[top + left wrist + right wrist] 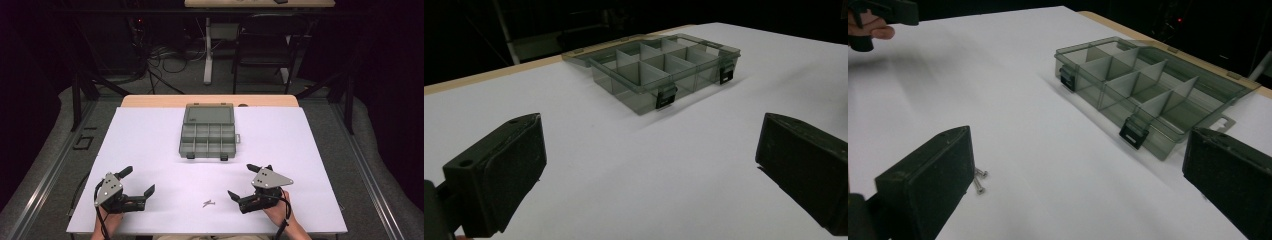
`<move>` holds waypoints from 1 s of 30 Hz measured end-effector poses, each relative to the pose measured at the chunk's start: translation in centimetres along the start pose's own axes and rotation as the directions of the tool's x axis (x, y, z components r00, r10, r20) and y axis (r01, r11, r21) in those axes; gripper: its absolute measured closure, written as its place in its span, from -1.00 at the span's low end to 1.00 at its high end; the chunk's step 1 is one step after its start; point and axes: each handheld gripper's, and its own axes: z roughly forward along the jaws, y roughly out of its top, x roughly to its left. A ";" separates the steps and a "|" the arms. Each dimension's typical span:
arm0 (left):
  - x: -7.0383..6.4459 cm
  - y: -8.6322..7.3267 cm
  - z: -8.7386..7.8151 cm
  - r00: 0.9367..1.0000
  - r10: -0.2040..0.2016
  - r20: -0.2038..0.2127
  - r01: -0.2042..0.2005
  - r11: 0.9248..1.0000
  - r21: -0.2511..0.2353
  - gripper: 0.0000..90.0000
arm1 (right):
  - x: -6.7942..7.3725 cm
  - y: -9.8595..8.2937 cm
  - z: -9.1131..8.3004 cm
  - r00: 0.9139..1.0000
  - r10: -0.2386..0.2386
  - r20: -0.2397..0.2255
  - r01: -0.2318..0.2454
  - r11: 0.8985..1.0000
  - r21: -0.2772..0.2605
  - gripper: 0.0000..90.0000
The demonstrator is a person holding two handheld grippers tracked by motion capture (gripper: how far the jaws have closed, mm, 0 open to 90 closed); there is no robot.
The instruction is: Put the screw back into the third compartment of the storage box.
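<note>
The screws [209, 203] lie on the white worktop [150, 150] just left of the right claw [241, 182], spread wide; the left claw [137, 181] (also spread) sits farther off.

No lettering, label, brand, number or sign can be read on anything in the three views

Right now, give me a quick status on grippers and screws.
Left gripper open, right gripper open. Screws loose on table, ungrasped. Organizer box open, path clear.
</note>
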 end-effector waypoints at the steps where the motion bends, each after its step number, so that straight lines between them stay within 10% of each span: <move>1: 0.0 0.0 0.0 1.000 0.000 -0.001 0.000 1.000 -0.001 -1.00 | 0.2 0.2 0.3 1.000 -0.010 -0.016 0.011 1.000 0.012 -1.00; 16: 0.1 0.0 0.0 1.000 0.003 0.003 -0.003 1.000 0.006 -1.00 | 1.1 1.3 3.2 0.983 -0.019 -0.184 0.053 0.982 0.182 -1.00; 30: 0.1 0.0 0.0 1.000 0.003 0.005 -0.003 1.000 0.011 -1.00 | 2.0 2.9 5.8 0.955 -0.022 -0.296 0.128 0.930 0.345 -1.00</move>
